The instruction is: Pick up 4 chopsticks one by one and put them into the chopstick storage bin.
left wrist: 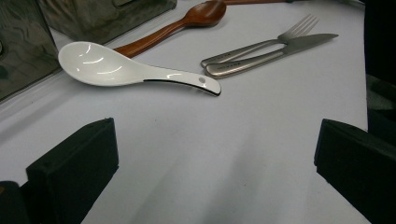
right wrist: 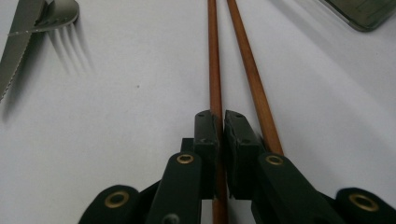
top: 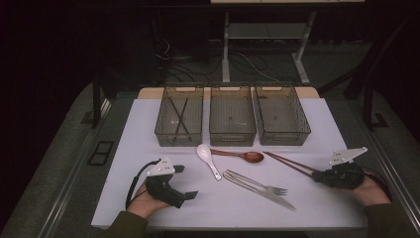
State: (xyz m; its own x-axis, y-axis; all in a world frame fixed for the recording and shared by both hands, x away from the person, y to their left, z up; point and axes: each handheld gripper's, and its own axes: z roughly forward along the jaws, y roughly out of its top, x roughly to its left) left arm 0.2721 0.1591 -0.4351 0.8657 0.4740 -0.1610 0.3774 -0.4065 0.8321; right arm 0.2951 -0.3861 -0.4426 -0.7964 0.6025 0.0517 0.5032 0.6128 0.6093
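Where the white worktop [top: 148, 124] spreads widest, we see three clear bins in a row along its far edge: the left bin [top: 179, 115] with a pair of dark sticks lying in it, the middle bin [top: 232, 115] and the right bin [top: 281, 114]. Nearer the worktop's near edge come our two tongs. The left tongs [left wrist: 215, 158] rest toward the near left corner, jaws spread wide apart over bare worktop with nothing between them. The right tongs [right wrist: 220, 140] lie toward the right edge, jaws drawn almost together; in the right gripper view the left stick of the wooden chopsticks [right wrist: 215, 60] runs into the narrow gap between the pads, while the other stick passes just outside the right jaw. The chopsticks slant from the right tongs toward the right bin. Mid-worktop lie a knife [top: 267, 194] and fork [top: 257, 182] side by side, a wooden spoon [top: 237, 154], and a white ceramic spoon [top: 208, 159] just left of it.
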